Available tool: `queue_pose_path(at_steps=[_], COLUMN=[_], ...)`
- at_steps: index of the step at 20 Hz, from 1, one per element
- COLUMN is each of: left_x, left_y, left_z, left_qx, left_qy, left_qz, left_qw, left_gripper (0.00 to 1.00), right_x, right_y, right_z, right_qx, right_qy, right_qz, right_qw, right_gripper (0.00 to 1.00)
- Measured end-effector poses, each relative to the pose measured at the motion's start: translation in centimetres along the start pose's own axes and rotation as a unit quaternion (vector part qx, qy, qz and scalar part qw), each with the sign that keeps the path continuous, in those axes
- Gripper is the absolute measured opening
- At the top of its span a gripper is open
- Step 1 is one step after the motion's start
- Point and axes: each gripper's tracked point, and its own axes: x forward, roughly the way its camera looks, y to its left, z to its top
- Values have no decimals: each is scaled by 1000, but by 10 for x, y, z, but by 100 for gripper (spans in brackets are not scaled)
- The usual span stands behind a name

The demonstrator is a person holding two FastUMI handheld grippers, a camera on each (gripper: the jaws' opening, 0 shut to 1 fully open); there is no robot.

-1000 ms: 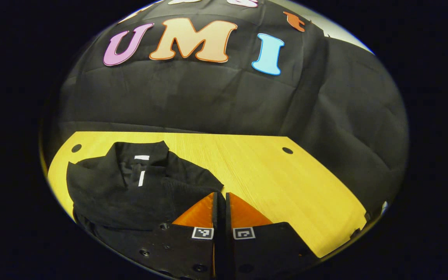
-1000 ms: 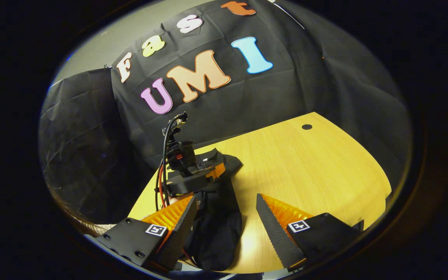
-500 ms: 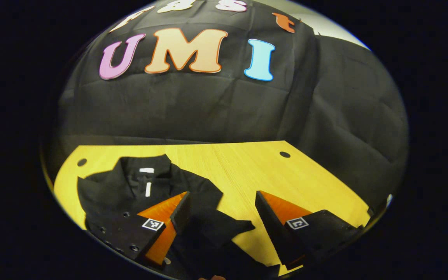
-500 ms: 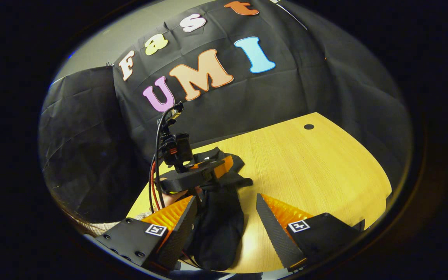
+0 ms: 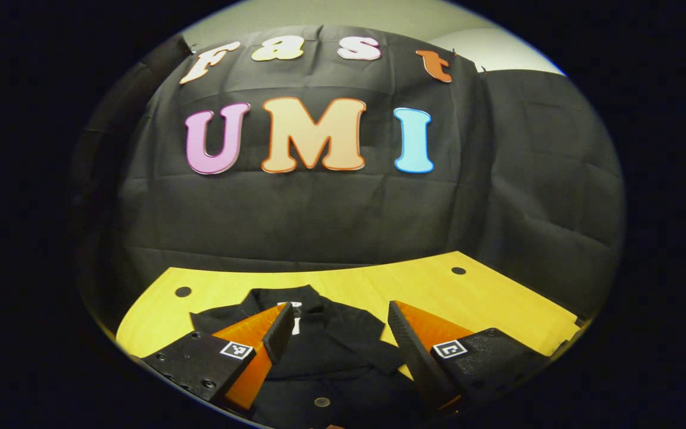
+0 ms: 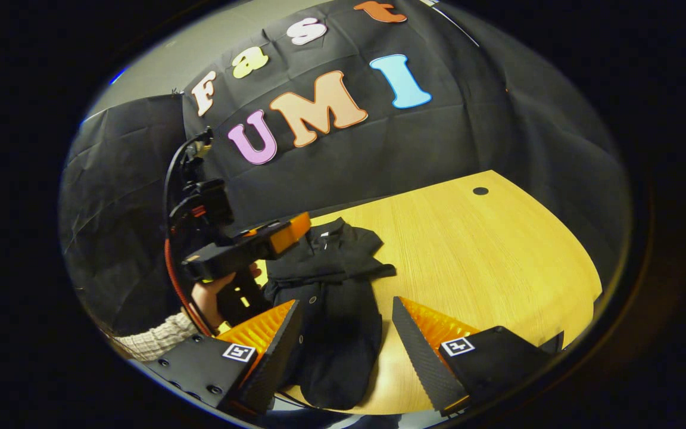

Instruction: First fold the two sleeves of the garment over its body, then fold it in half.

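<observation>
Garment [image 6: 331, 310] released, left gripper [image 5: 337, 333] lifted away

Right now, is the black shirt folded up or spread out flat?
Partly folded. The black shirt lies on the table as a narrow strip, one sleeve laid across its body. It is not yet folded in half.

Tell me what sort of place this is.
Most likely a staged recording booth, not a home: black cloth hangs as the backdrop behind a bare wooden table, a black shirt lies on it, and a person's hand holds a claw trailing cables.
</observation>
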Motion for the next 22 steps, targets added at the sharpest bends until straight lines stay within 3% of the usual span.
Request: queue_pose_path(at_steps=[5,11,15,22], left_x=[-57,-126,-167,-234], left_y=[50,87,89,89], left_z=[-4,-59,-94,-173], left_qx=[-10,2,-17,5], left_qy=[-11,43,74,165], left_qz=[49,95,106,127], left_qw=[999,995,992,978], left_gripper=[94,93,93,94], right_x=[10,21,24,28], right_y=[16,14,15,4], right_z=[-27,-80,-107,-147], right_qx=[-5,-43,-66,-111], right_qy=[22,72,102,155], right_qz=[11,2,0,-4], right_qw=[1000,997,993,982], right_gripper=[97,97,97,97])
